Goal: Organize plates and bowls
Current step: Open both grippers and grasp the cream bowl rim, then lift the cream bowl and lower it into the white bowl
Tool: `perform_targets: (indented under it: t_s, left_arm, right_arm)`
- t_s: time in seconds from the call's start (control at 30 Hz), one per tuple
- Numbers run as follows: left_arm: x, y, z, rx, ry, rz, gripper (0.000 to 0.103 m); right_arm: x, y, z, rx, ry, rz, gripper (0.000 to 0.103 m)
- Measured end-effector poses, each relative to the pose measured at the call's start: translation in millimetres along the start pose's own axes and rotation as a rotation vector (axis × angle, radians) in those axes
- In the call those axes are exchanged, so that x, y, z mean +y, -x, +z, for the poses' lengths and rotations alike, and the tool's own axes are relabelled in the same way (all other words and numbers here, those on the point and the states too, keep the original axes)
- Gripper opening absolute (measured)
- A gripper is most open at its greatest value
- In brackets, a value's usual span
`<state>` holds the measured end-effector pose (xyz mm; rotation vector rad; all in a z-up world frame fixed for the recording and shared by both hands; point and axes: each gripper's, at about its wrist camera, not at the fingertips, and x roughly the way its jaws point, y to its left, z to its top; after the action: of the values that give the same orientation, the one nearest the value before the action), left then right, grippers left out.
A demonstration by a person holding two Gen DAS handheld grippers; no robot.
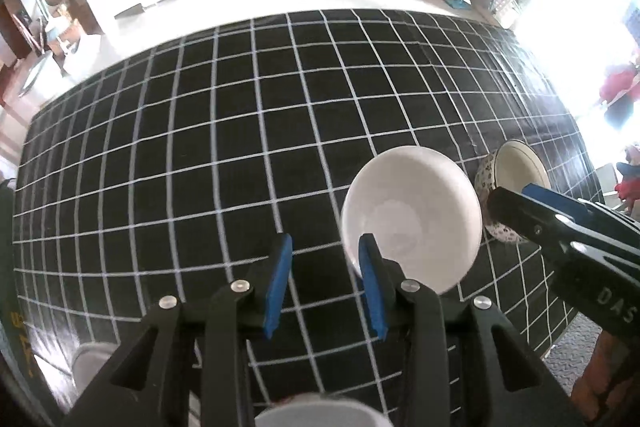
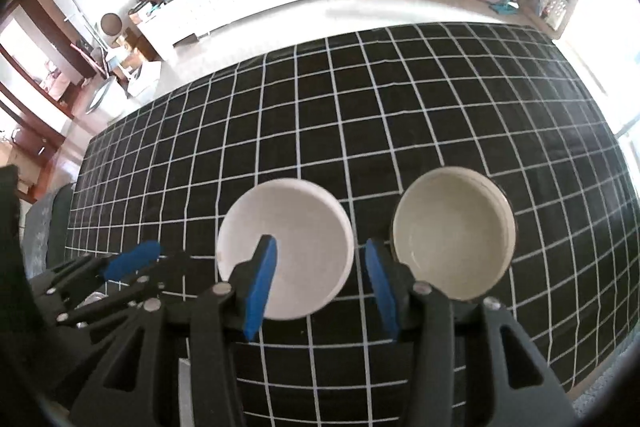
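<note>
Bright window glare, fisheye-warped edges

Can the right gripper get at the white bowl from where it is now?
Probably yes. The right gripper is open and straddles the near right rim of the white bowl, with nothing between; the cream bowl sits apart to the right.

You have a plain white bowl [image 2: 286, 247] sitting upright, and just to its right a cream bowl [image 2: 454, 233] with a flowered outside, also upright.

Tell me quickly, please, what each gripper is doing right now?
Left gripper: open, holding nothing, beside the plain white ceramic bowl.
Right gripper: open, holding nothing.
</note>
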<state>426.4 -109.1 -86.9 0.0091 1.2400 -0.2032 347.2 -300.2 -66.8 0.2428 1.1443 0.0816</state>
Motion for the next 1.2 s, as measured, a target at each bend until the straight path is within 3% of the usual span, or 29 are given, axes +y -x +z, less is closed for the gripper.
perform_targets:
  t_s: [0.13, 0.23, 0.37, 0.5, 0.63, 0.83, 1.2]
  left_arm:
    - [-4.0, -16.2, 7.1, 0.023, -0.005, -0.009, 0.032]
    - [-3.1, -25.4, 7.7, 0.035, 0.001, -0.013, 0.032]
    - [-2.8, -35.7, 2.4, 0.052, -0.001, -0.016, 0.019]
    - [-5.5, -40.1, -0.1, 0.054, -0.013, -0.028, 0.012]
    - [-11.4, -44.6, -3.0, 0.057, -0.037, -0.013, 0.008]
    - [-25.2, -44.8, -16.9, 0.076, -0.081, 0.049, 0.007]
    - [13.5, -29.7, -51.9, 0.126, -0.087, 0.084, 0.007]
  right_arm:
    - [-2.7, -14.1, 3.8, 0.022, 0.001, -0.019, 0.05]
    - [-4.2, -28.7, 0.8, 0.058, -0.008, 0.004, 0.038]
    - [-3.3, -35.9, -1.9, 0.05, 0.007, -0.016, 0.027]
    - [-7.0, -41.1, -5.6, 0.059, 0.002, -0.063, 0.022]
    - [-9.5, -52.1, -16.3, 0.072, -0.011, -0.058, 0.013]
    - [-3.2, -45.7, -36.4, 0.044, -0.017, -0.07, 0.012]
    - [23.1, -43.3, -59.8, 0.071, -0.007, 0.017, 0.013]
